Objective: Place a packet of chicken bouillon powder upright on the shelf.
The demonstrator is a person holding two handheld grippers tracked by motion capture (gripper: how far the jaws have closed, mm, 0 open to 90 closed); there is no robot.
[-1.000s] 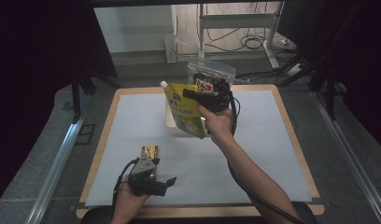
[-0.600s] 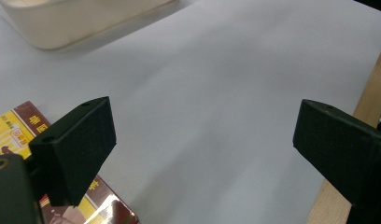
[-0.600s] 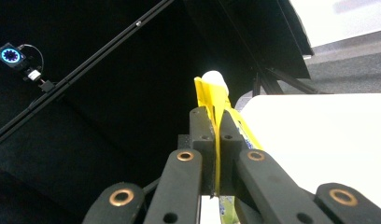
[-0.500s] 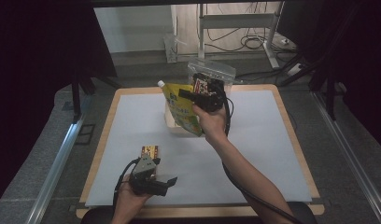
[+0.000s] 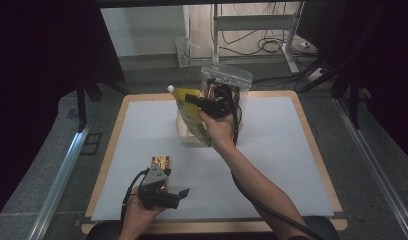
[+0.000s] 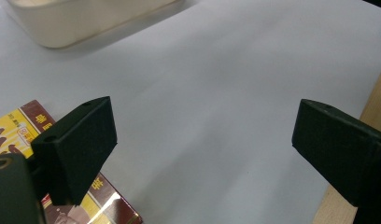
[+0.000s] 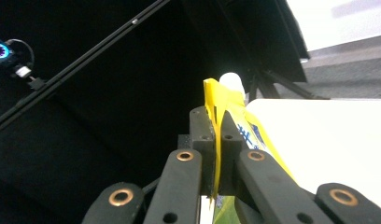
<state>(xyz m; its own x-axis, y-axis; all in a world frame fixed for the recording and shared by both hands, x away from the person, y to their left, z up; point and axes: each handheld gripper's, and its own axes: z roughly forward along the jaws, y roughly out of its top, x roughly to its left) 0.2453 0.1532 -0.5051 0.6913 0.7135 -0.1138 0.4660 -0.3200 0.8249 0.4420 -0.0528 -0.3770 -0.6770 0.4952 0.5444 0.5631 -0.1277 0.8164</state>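
Note:
A yellow spouted pouch [image 5: 193, 119] with a white cap [image 5: 170, 88] hangs tilted above a cream tub [image 5: 183, 134] at the far middle of the white sheet. My right gripper [image 5: 192, 99] is shut on the pouch's upper edge. In the right gripper view the jaws pinch the yellow seam [image 7: 215, 122] just below the cap [image 7: 231, 80]. My left gripper [image 5: 178, 194] rests open near the front edge, with nothing between its fingers. A brown and yellow box [image 5: 161, 162] lies just beyond it. In the left gripper view the box [image 6: 18, 127] lies beside the left jaw.
A clear zip bag [image 5: 227, 76] with dark contents stands upright behind the right hand. The white sheet [image 5: 287, 150] covers a wooden table [image 5: 319, 155]. The cream tub [image 6: 81, 21] sits far ahead of the left gripper [image 6: 205, 122]. The table's wooden edge [image 6: 376, 100] is at its right.
My right gripper has carried the pouch a little to the left, over the cream tub. The left gripper and the box have stayed put.

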